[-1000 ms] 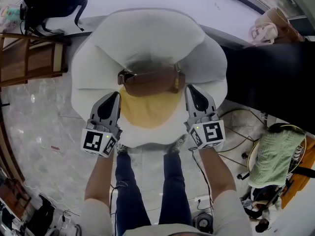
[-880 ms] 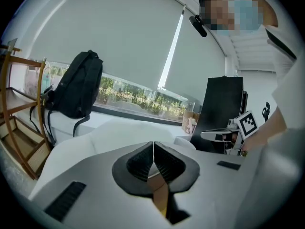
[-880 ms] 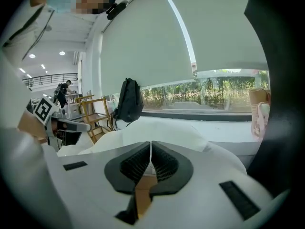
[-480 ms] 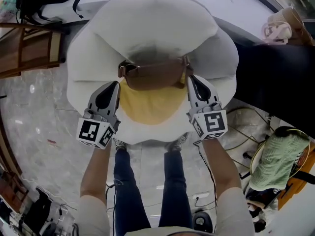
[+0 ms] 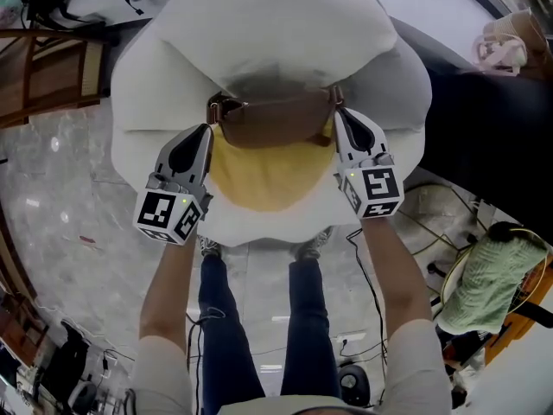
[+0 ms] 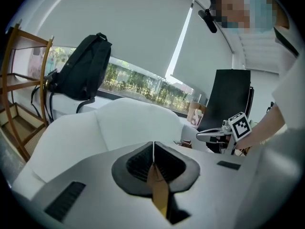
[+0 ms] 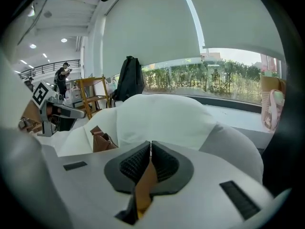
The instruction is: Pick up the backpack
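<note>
In the head view we saw the brown and yellow backpack (image 5: 272, 150) in the hollow of the white beanbag chair (image 5: 276, 33), between the left gripper (image 5: 205, 131) and the right gripper (image 5: 340, 116). In the left gripper view, the jaws were pressed together on a tan strap (image 6: 159, 194). In the right gripper view, the jaws were also closed on a tan strap (image 7: 144, 185), probably the backpack's.

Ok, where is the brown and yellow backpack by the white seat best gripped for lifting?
At the two ends of its brown top edge, one claw per end, coming from the person's side. The backpack sits wide across the white seat, so end grips should keep it level. The left claw and right claw are each shut on a tan strap there.
</note>
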`<action>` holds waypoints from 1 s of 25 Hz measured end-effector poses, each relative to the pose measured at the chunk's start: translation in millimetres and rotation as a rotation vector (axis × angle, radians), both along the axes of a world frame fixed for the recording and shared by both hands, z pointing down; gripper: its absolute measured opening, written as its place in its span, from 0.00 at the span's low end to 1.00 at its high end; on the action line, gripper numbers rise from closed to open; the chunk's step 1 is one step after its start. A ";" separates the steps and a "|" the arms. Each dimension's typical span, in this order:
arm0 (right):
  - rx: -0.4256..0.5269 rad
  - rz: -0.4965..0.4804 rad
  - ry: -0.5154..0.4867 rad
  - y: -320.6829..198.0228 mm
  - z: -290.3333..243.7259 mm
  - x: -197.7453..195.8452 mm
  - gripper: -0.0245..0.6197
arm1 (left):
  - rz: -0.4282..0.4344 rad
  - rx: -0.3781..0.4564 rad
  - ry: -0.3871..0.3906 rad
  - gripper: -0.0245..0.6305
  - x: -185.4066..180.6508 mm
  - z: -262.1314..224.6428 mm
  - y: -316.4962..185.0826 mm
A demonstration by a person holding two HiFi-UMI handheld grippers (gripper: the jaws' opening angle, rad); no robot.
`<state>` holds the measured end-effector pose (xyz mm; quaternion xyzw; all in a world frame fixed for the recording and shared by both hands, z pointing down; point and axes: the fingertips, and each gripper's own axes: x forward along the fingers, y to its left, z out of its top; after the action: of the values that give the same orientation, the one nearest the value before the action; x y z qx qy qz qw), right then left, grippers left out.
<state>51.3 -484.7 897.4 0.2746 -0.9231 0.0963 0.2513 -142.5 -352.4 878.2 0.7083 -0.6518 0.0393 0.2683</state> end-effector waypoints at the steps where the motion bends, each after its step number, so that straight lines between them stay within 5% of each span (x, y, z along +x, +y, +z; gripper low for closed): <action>1: -0.001 -0.003 0.000 -1.2 1.9 -0.7 0.09 | -0.003 -0.006 -0.001 0.09 -0.8 3.5 0.8; 10: -0.007 -0.011 0.026 -11.6 23.9 -5.6 0.09 | -0.027 -0.028 0.006 0.09 -4.5 26.5 -0.7; 11: -0.008 -0.005 0.031 -13.3 26.8 -5.8 0.13 | -0.031 -0.026 0.003 0.09 -5.5 27.5 -0.9; 13: -0.006 0.013 0.037 -17.3 31.7 -5.8 0.44 | -0.037 -0.027 0.001 0.09 -6.7 30.4 -0.2; 14: -0.004 0.015 0.041 -18.8 33.6 -6.0 0.45 | -0.042 -0.031 0.004 0.10 -7.3 32.8 0.7; 17: -0.010 -0.004 0.050 -21.5 37.9 -8.2 0.48 | -0.069 -0.060 0.045 0.44 -9.0 45.2 3.4; 25: -0.053 -0.038 0.059 -28.3 57.8 -13.8 0.51 | -0.037 -0.140 0.084 0.46 -1.3 77.5 -0.4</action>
<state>37.5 -513.0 955.3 0.2530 -0.9174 0.1077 0.2876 -143.8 -352.8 955.7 0.6767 -0.6485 0.0500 0.3450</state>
